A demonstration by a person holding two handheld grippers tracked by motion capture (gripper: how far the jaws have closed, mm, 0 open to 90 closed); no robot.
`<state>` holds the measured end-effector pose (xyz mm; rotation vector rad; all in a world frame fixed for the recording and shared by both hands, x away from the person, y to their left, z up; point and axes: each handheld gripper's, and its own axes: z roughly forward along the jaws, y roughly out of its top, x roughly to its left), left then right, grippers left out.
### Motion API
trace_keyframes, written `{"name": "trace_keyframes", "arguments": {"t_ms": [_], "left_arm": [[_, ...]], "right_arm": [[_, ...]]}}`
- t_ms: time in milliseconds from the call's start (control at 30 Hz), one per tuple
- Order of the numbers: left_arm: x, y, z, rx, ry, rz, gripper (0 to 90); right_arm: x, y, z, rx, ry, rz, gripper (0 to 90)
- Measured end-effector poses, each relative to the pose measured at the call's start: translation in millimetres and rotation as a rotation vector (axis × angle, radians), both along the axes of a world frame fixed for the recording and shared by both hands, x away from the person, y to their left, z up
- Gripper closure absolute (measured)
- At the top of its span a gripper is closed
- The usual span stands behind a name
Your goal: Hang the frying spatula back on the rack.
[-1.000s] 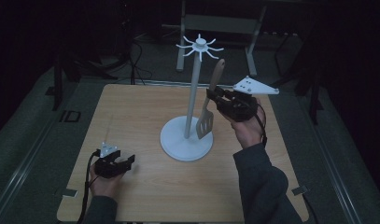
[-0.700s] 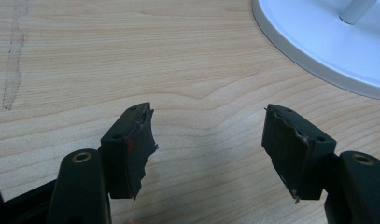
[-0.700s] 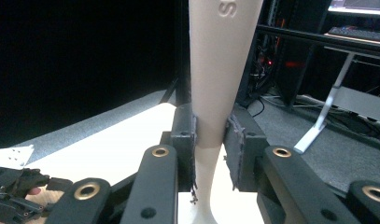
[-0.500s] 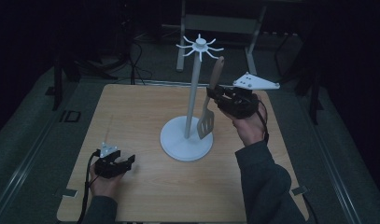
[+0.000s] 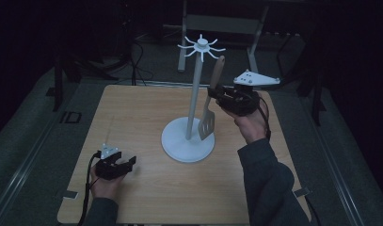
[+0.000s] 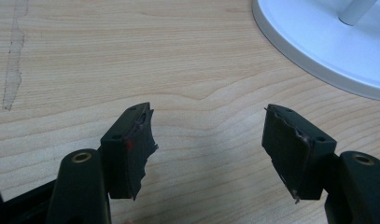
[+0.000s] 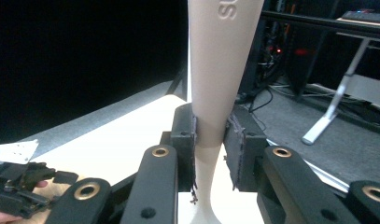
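- right gripper (image 5: 216, 96) is clamped on the spatula (image 5: 211, 101), both pads pressed against the handle; in the right gripper view (image 7: 211, 154) the pale handle (image 7: 220, 70) runs straight up between the jaws.
- spatula is held up off the table, near upright with a slight tilt, wooden handle end up, slotted blade (image 5: 207, 125) down.
- blade hangs just right of the pole of the white rack (image 5: 195, 94), above the rack's round base (image 5: 187, 143); cannot tell if the blade touches the base.
- handle tip sits just right of and a little below the ring of hooks (image 5: 201, 47) at the top of the pole, not on a hook.
- rack stands around the middle of the wooden table (image 5: 147, 110), slightly to the right.
- left gripper (image 5: 125, 164) lies low at the near left of the table, well apart from the rack, in the person's hand.
- left gripper view: jaws stand wide (image 6: 208, 135), nothing between them, bare wood under them; edge of the rack base (image 6: 318, 42) at the far right corner.
- grey three-cornered plate (image 5: 255, 79) rides on top of the right gripper.
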<state>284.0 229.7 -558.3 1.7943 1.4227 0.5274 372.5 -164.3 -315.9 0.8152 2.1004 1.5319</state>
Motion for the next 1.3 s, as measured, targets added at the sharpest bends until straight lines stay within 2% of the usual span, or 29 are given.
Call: {"name": "trace_keyframes", "arguments": {"t_ms": [233,800,1300], "left_arm": [[0.0,-0.2,-0.1,0.001,0.001,-0.002,33.8],[-0.1,0.3,0.2,-0.005,-0.001,0.002,33.7],[-0.5,1.0,0.8,-0.005,-0.004,0.004,33.7]], "right_arm": [[2.0,3.0,2.4,-0.006,0.009,0.023,74.5],[9.2,10.7,6.3,-0.017,0.024,0.017,74.4],[13.7,19.9,-0.8,-0.026,0.028,-0.001,74.1]]}}
